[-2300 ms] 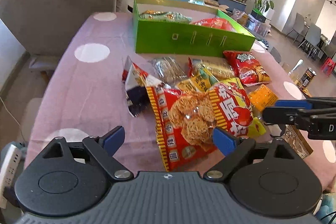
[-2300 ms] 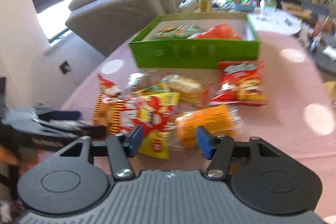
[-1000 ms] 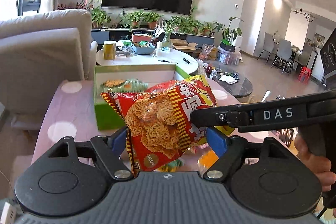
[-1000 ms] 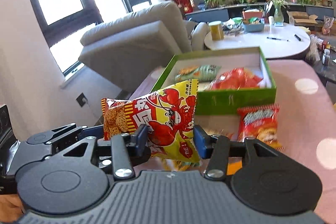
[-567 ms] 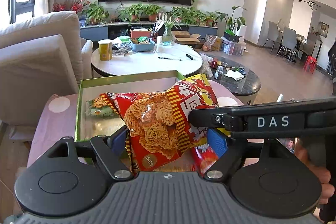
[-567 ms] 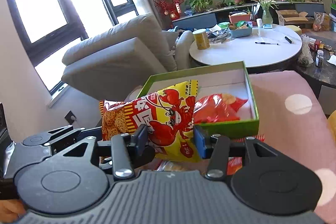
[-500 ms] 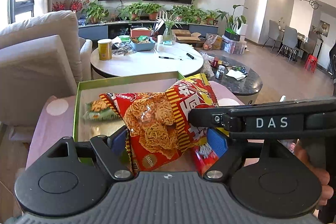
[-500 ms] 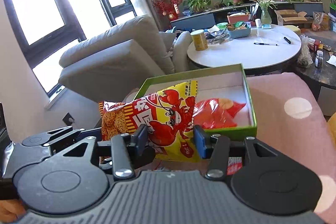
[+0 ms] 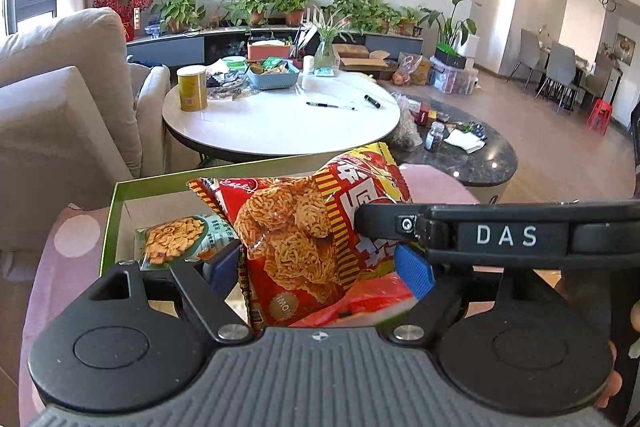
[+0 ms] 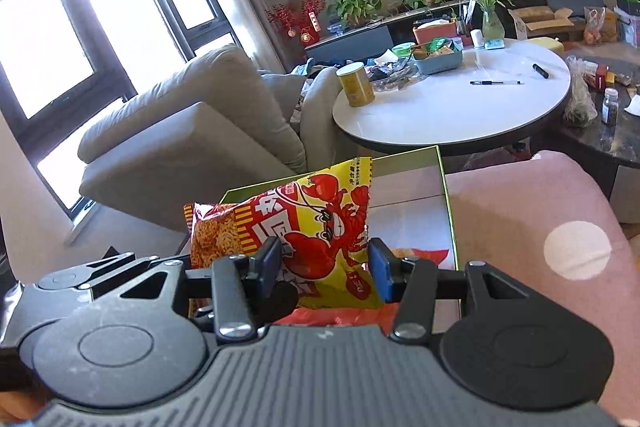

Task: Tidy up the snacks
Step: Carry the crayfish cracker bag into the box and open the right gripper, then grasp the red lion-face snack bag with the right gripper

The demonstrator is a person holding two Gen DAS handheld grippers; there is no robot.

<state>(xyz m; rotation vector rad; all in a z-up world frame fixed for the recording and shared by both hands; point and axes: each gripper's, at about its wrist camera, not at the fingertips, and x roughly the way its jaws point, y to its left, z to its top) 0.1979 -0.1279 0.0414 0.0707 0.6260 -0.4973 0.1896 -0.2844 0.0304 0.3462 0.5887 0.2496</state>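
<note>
Both tongs are clamping one noodle snack bag: the left gripper and right gripper are holding it above the green box; a green packet and red packet are already lying inside; release is pending.

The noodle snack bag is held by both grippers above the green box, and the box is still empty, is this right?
Not quite: the green box is not empty. The left wrist view shows a green snack pack and a red pack inside. Both the left gripper and right gripper do hold the noodle snack bag.
</note>
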